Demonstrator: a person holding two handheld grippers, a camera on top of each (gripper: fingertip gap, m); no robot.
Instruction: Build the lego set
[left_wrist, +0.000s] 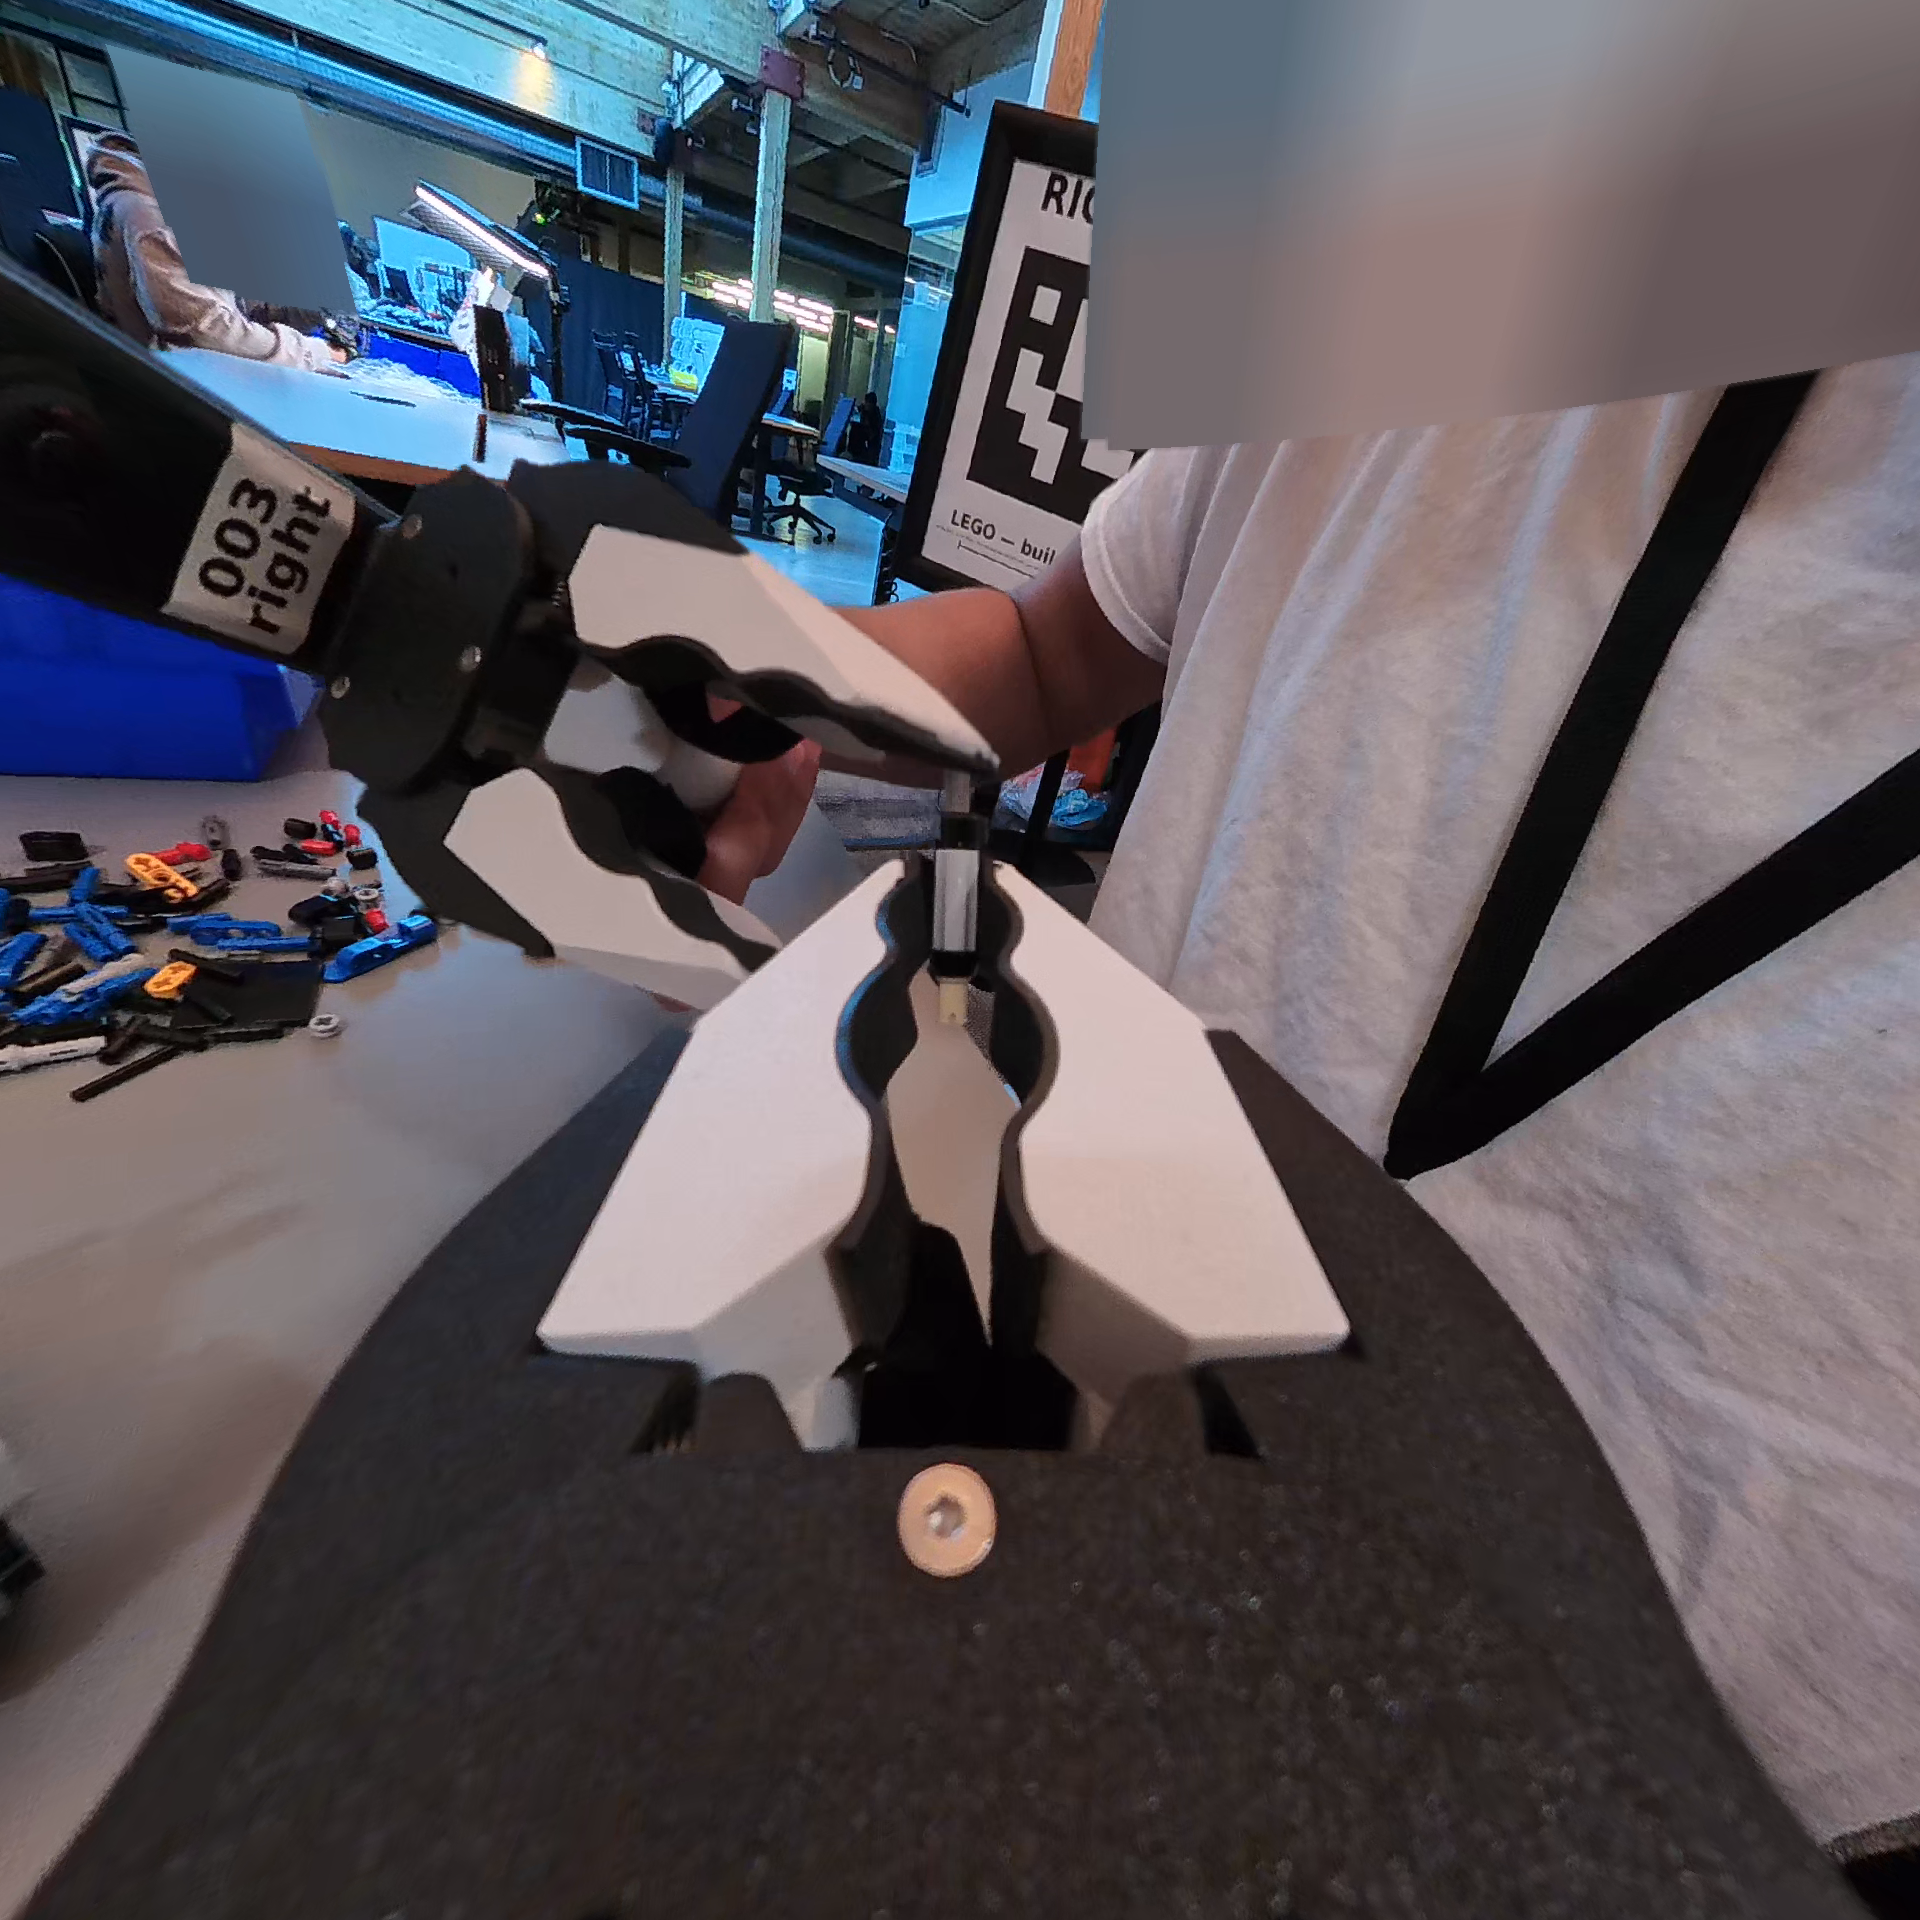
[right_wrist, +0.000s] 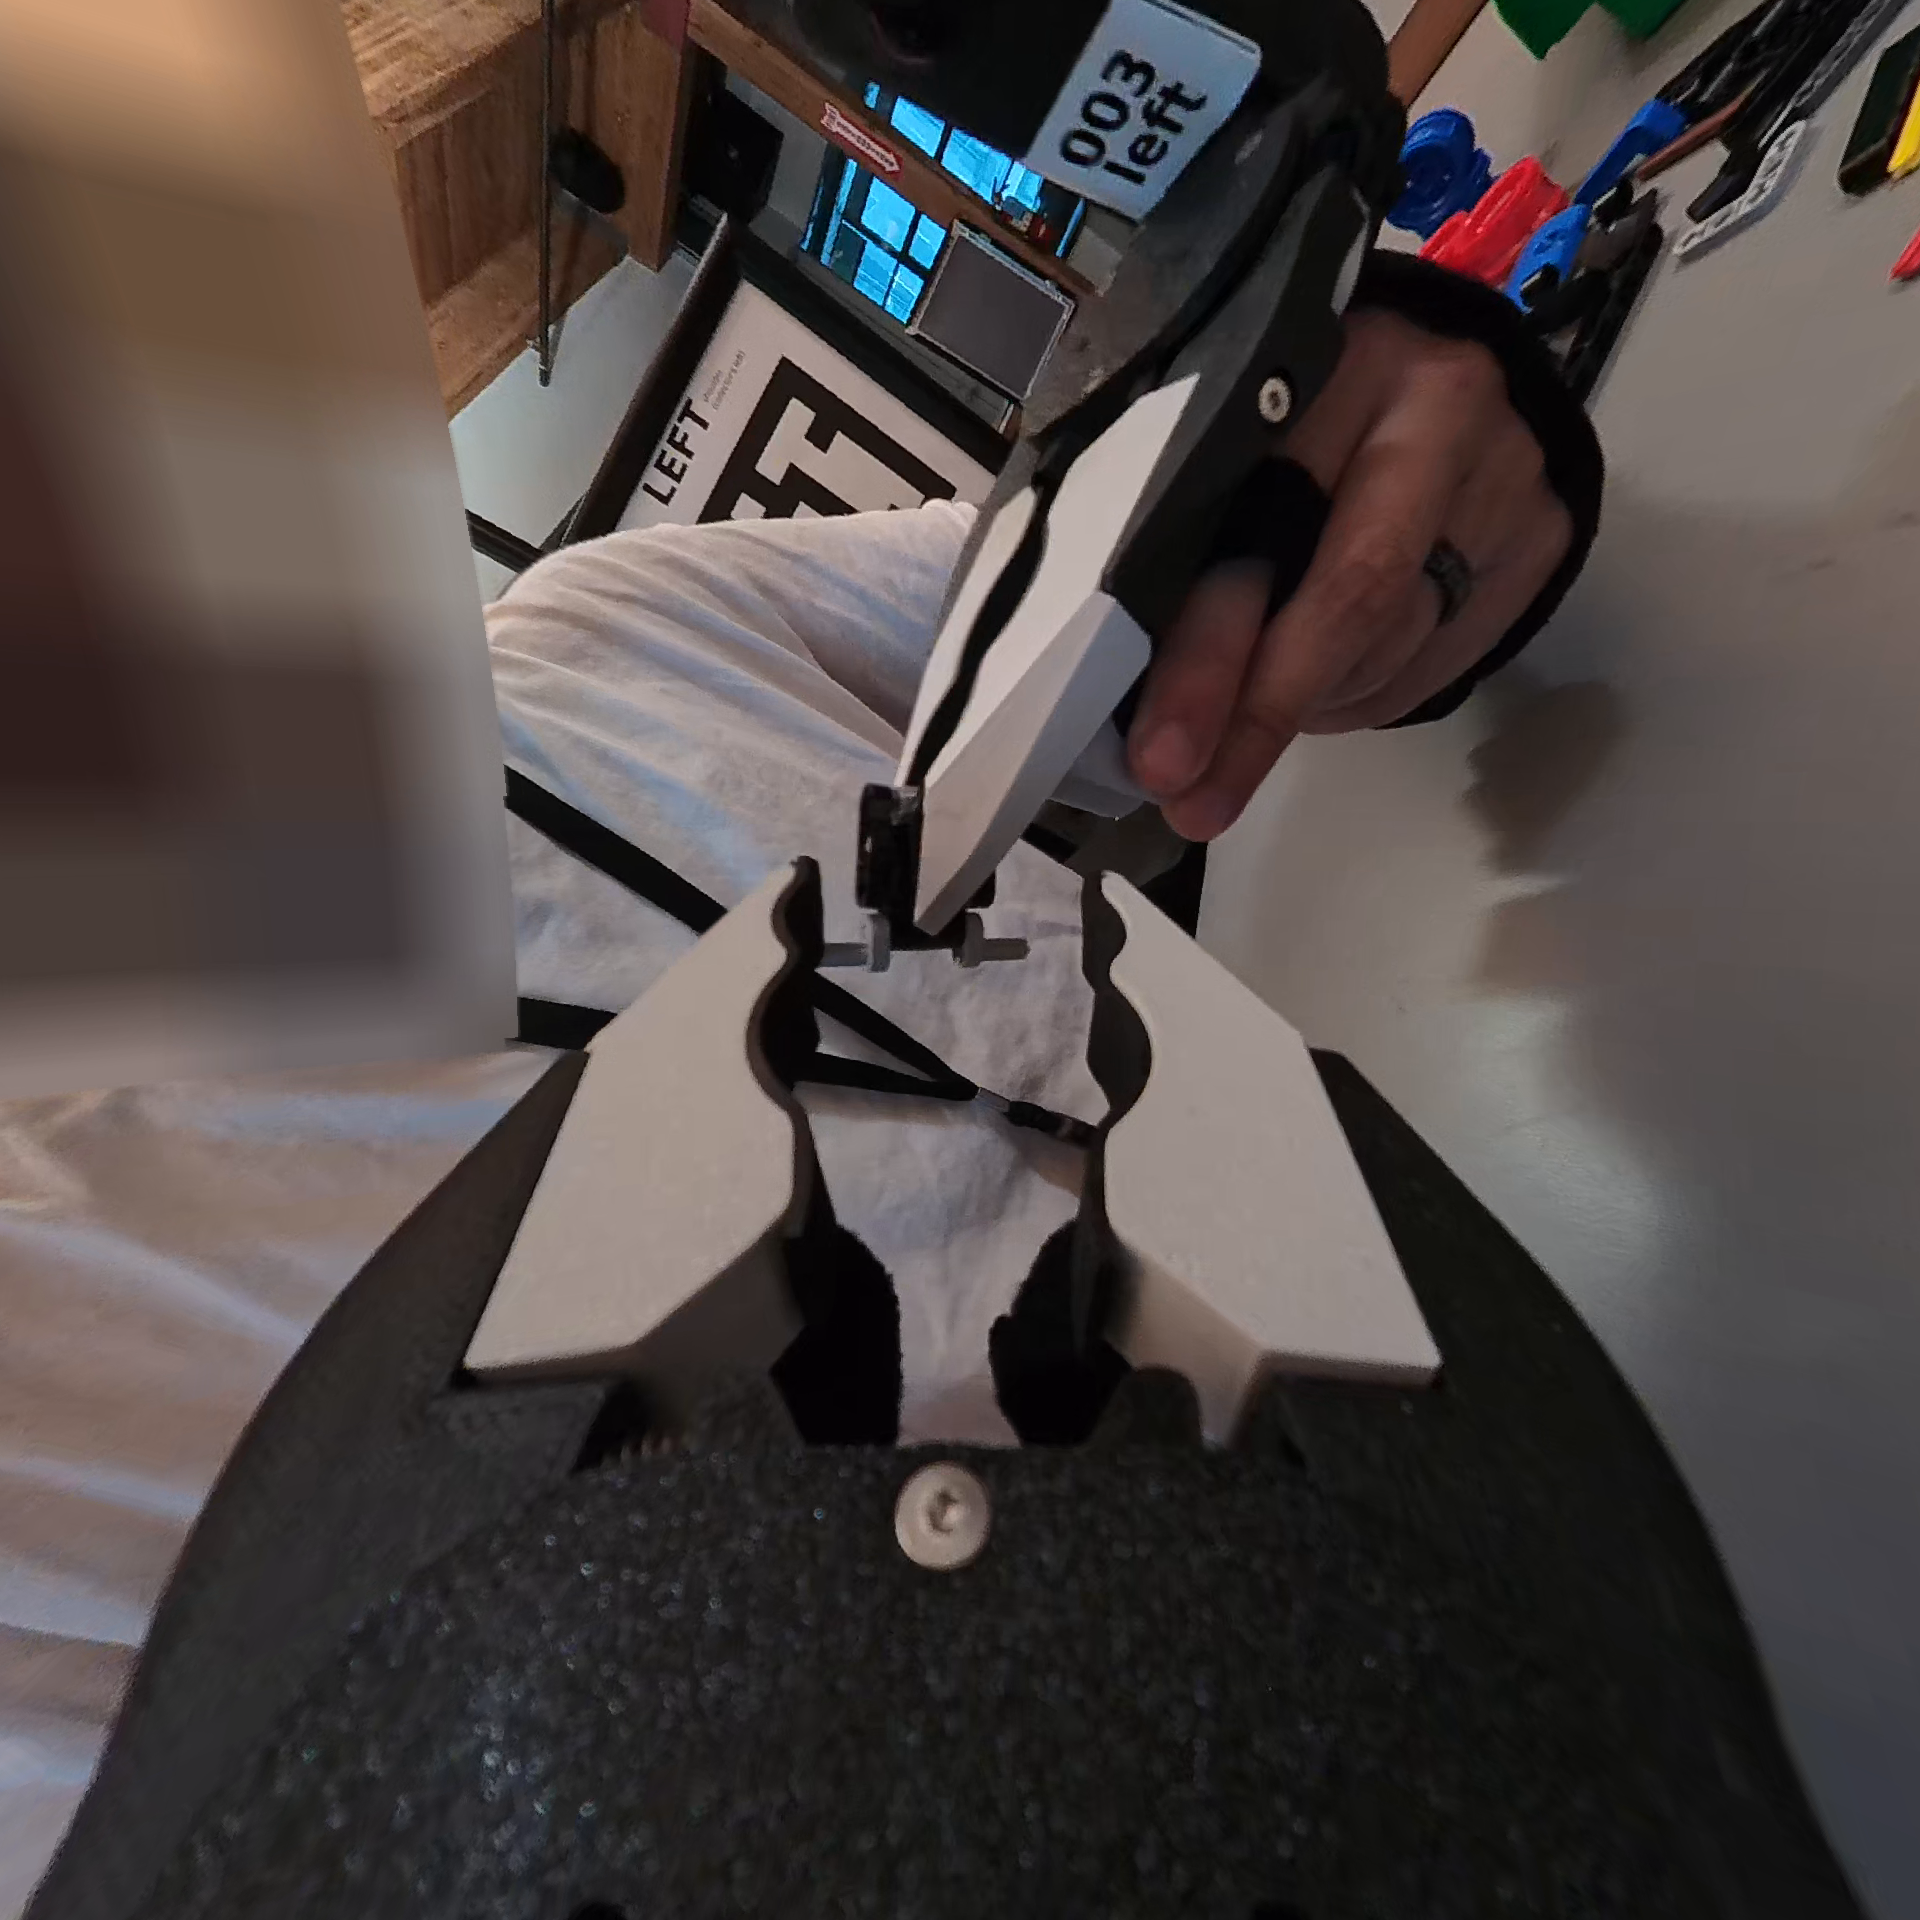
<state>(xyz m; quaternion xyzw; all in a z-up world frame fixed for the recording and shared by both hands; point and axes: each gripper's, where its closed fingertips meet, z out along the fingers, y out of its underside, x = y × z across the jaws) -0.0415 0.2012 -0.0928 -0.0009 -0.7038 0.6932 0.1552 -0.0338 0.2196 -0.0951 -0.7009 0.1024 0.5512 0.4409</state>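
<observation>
A person in a white T-shirt, crossed by black straps and with the head blurred out, works two handheld grippers close against the chest, just off the edge of a pale grey table. The left gripper is clenched on a small black-and-grey Lego assembly; from the right wrist view the same assembly shows a black piece with a grey pin crossing below it, though its full shape is hidden by the white fingers. The right gripper stands released, jaws wide apart on either side of the pin; one fingertip sits at the assembly's top end, but whether it touches is hard to tell. A framed black-and-white marker board behind the person is partly cut off by blur. Beyond the right gripper, loose Lego pieces in blue, black, red and orange lie scattered on the table, too small to name singly.
</observation>
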